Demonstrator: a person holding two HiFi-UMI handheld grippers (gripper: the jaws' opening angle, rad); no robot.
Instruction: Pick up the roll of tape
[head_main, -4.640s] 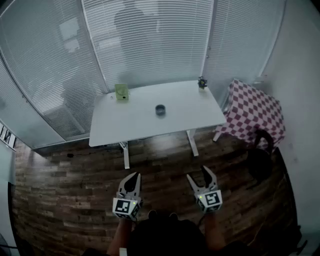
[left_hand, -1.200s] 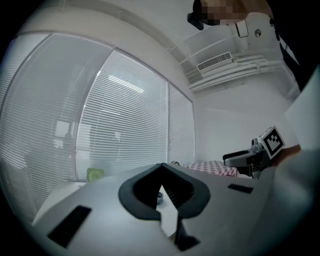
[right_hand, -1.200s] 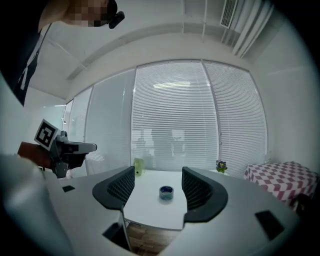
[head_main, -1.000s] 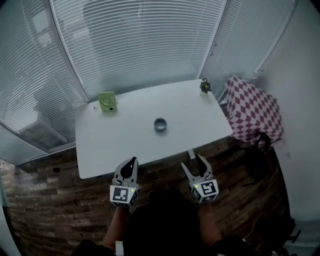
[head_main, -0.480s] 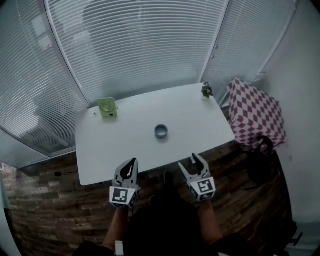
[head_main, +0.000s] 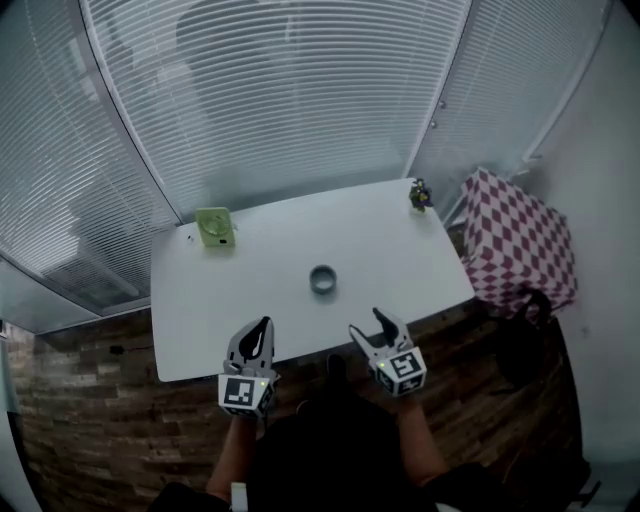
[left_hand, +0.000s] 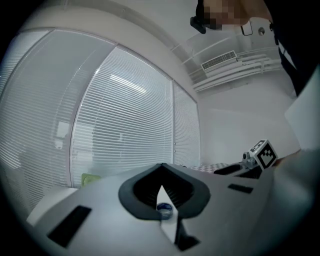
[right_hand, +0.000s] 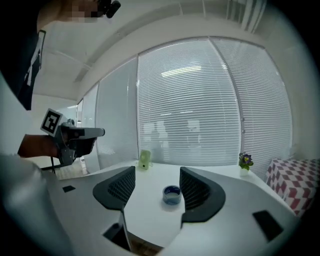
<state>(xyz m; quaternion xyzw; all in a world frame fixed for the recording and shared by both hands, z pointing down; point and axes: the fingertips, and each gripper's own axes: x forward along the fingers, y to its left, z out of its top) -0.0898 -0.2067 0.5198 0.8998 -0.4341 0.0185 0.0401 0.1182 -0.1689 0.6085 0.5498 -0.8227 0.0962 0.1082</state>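
Left gripper (head_main: 262, 328) hangs over the near edge of the white table (head_main: 250, 290), left of its middle, with its jaws pressed together and nothing held. Right gripper (head_main: 368, 325) hangs at the same near edge, further right, with its jaws wide apart and nothing between them but air.

Open tabletop runs from that edge to the roll of tape (head_main: 322, 279), with nothing standing on the way. A green object (head_main: 214, 226) stands near the far left corner and a small potted plant (head_main: 420, 194) at the far right corner, both well apart from the roll. Blinds (head_main: 290, 100) close off the far side. A checked cloth (head_main: 520, 240) lies off the right edge, and wood floor (head_main: 90, 420) shows to the left.

The only print is the black-and-white square pattern on the left cube (head_main: 246, 393) and the right cube (head_main: 402, 368).

The roll lies flat near the table's middle, ahead of both grippers. The right gripper view frames it between the open jaws but well beyond their tips.
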